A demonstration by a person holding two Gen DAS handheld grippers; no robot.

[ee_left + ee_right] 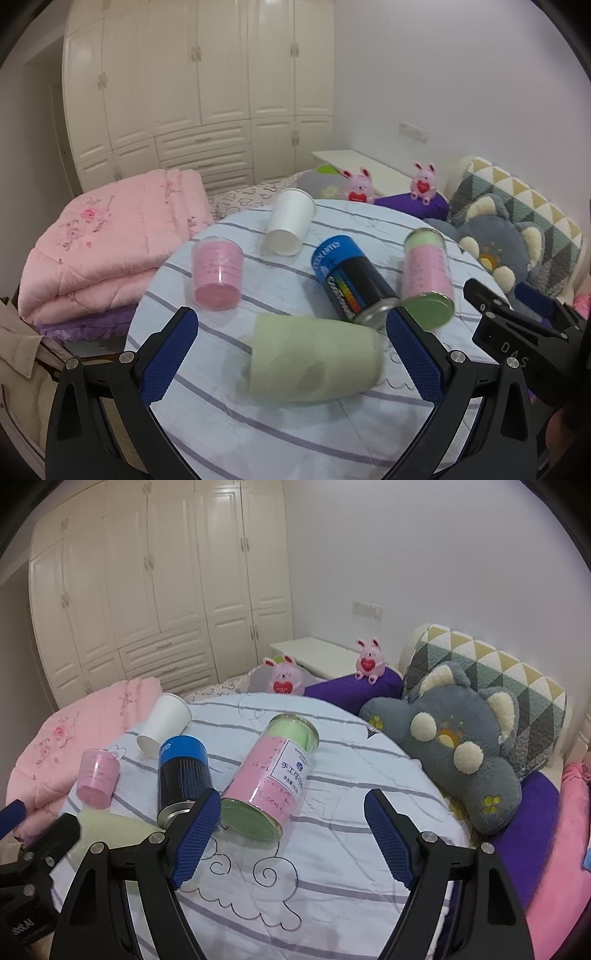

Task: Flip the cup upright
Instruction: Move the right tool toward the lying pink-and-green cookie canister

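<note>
So I've got the left gripper (291, 354) spread wide with the green cup (314, 360) lying on its side right between the blue pads (168, 356), nothing squeezed yet. The cup sits on the striped round table (229, 435) near my edge, its closed end pointing toward the black and blue can (349, 282), which looks like it's touching or almost touching it. I figure I'm lined up this way so the pads close across the cup's body and I can roll my wrist to stand it up. The right gripper (291, 836) is also wide open and holding nothing, hanging over bare cloth just in front of the pink tin (271, 771), probably parked out of the way. The pink cup (218, 273) and white cup (290, 221) are further back, also tipped over. My worry: that can crowding the right pad when I close.
</note>
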